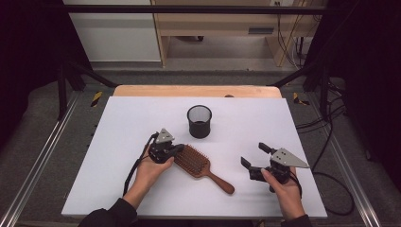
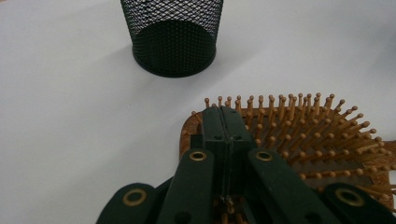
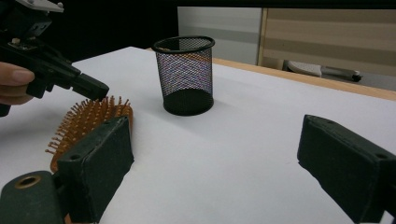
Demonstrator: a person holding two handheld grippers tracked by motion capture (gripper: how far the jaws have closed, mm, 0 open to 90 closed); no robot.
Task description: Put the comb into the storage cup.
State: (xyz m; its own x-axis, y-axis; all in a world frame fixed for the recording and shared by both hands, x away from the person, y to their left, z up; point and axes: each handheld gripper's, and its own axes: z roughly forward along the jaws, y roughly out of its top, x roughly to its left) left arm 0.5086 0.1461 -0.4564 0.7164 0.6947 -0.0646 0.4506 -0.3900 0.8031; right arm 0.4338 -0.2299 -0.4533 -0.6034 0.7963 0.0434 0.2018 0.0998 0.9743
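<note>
White bench [image 1: 132, 189] with dark floor around it and pale cabinets behind. From the high view, your left hand-held gripper [image 1: 179, 149] sits over the bristle end of the hairbrush [image 1: 201, 166], which lies flat mid-bench, handle toward your right; the mesh cup [image 1: 199, 121] stands just behind. Left gripper view: jaws clenched together, empty, right above the bristles at the brush's edge. Right gripper view: your right hand-held gripper [image 3: 212, 154] is released, jaws wide apart, nothing between them, brush off to its left.

White table [image 1: 118, 189] w/ wooden hairbrush [image 1: 198, 166] & black mesh cup [image 1: 199, 121] on it
</note>
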